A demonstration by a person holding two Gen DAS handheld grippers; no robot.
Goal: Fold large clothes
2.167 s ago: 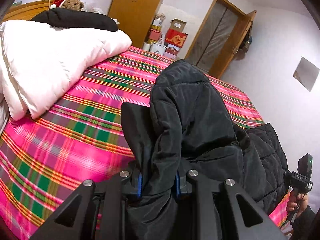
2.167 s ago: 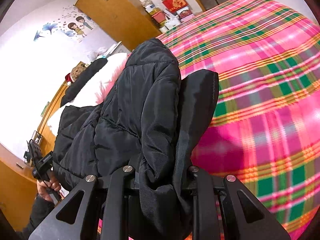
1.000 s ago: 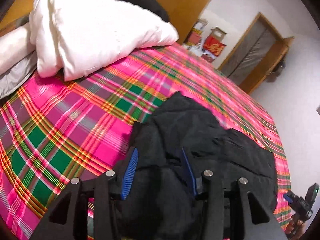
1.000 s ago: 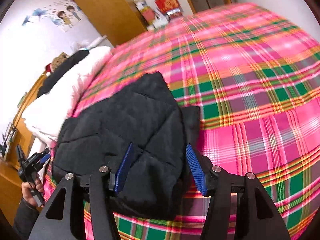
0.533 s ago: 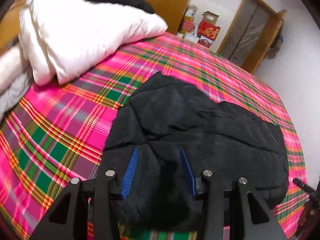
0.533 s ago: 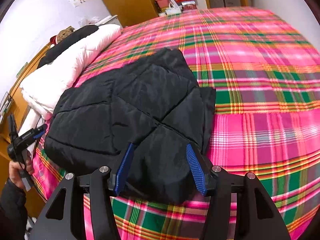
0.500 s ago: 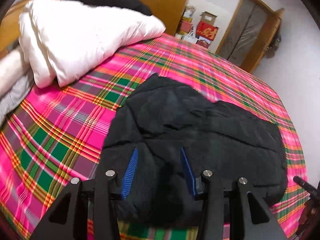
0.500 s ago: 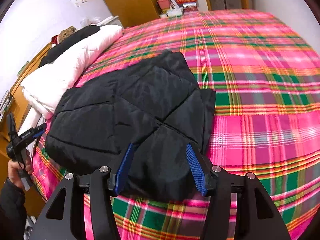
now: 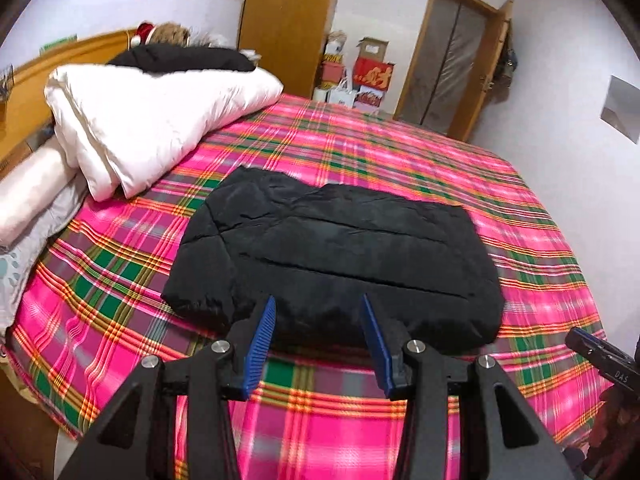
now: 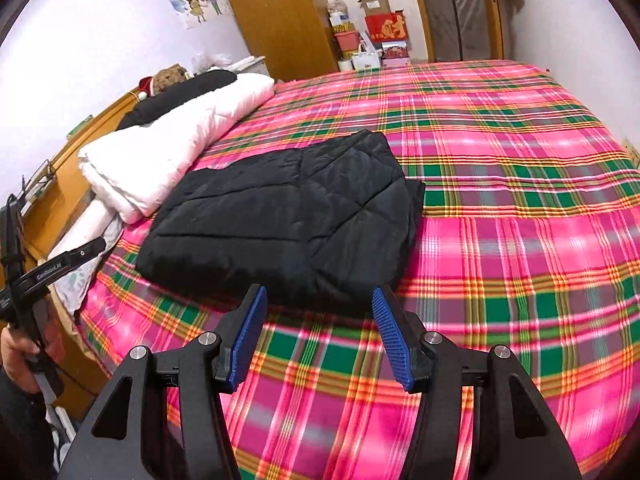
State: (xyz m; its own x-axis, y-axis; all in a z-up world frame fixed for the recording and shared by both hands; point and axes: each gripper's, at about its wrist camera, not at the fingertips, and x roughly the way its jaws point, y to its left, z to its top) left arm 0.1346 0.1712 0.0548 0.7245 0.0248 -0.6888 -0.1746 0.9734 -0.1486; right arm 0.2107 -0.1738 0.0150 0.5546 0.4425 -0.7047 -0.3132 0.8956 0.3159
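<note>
A black quilted jacket lies folded into a flat rectangle on the pink plaid bed. It also shows in the right wrist view. My left gripper is open and empty, just short of the jacket's near edge. My right gripper is open and empty, a little back from the jacket's near edge. The right gripper shows at the lower right of the left wrist view; the left gripper shows at the left of the right wrist view.
A folded white duvet with a black garment and a stuffed toy on top lies at the bed's head. A wooden headboard, a wardrobe, stacked boxes and a door stand behind.
Both grippers let go of the jacket, opened and drew back toward the bed's near edge. The jacket now lies flat and folded, free of both.
</note>
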